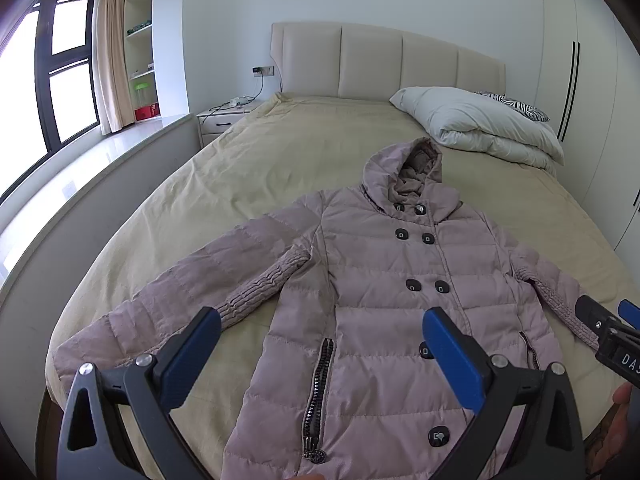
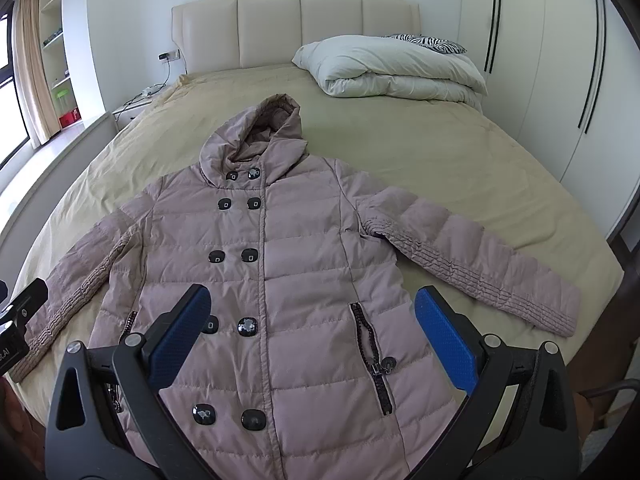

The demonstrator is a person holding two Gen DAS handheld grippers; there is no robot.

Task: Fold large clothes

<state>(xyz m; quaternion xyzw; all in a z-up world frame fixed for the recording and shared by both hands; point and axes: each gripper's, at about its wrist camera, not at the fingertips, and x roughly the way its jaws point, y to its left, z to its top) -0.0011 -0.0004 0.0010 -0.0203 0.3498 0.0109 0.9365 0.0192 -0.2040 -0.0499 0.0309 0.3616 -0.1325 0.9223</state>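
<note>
A mauve hooded puffer coat [image 1: 376, 280] [image 2: 276, 264] lies face up and flat on the bed, buttoned, hood toward the headboard, both sleeves spread outward. My left gripper [image 1: 322, 332] hovers above the coat's lower left part, wide open, nothing between its blue pads. My right gripper [image 2: 312, 320] hangs over the coat's lower middle, also wide open and holding nothing. The right gripper's tip [image 1: 608, 328] shows at the right edge of the left wrist view, near the coat's right sleeve [image 2: 480, 264]. The left sleeve [image 1: 176, 300] lies toward the bed's left side.
The beige bed sheet [image 1: 304, 148] [image 2: 440, 152] surrounds the coat. A folded white duvet [image 1: 480, 124] [image 2: 392, 68] with a zebra pillow [image 2: 432, 42] sits by the headboard. A nightstand [image 1: 224, 118] and window ledge are left; wardrobes [image 2: 560, 60] stand right.
</note>
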